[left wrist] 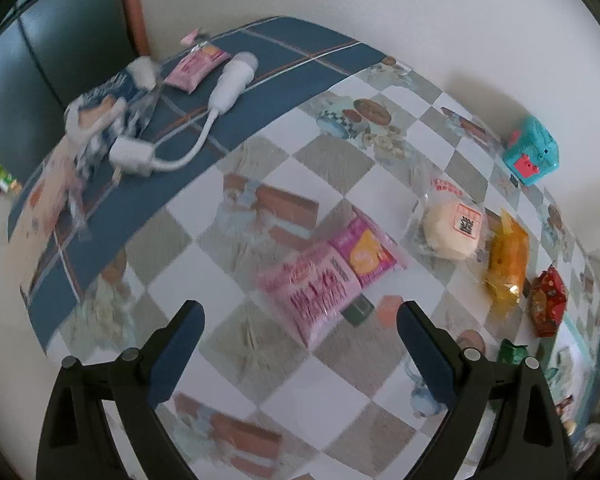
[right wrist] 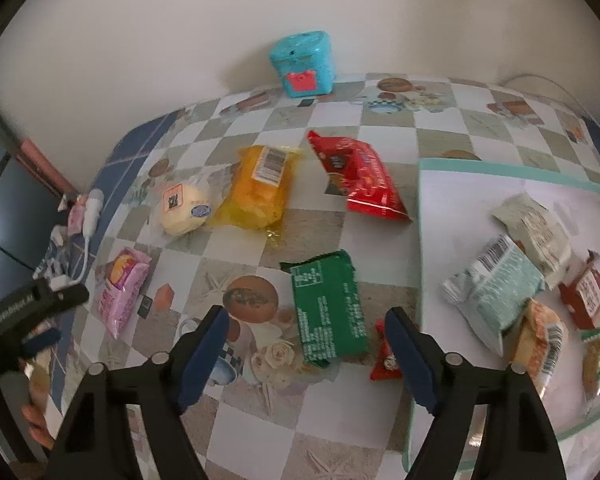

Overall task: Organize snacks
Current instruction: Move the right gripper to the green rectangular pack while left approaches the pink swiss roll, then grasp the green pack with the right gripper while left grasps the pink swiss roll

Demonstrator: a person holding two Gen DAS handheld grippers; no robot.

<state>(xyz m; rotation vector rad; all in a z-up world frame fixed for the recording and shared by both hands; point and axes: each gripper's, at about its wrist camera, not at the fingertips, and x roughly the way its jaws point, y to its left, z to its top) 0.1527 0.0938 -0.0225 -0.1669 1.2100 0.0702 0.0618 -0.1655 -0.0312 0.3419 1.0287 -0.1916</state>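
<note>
1. The flat green foil snack packet [right wrist: 327,309] lies on the checked worktop [right wrist: 340,420], just ahead of the right gripper [right wrist: 306,354] and between its fingers' lines; its long axis runs away from the camera (so the fingers would close across its width).
2. The right fingers stand wide apart, holding nothing.
3. The left gripper [left wrist: 298,350] is also wide open and empty, nearer the pink packet [left wrist: 326,276].
4. Beside the green packet is a teal-rimmed tray [right wrist: 512,168] with packets.
5. Readable writing: only barcodes; print too small.
</note>
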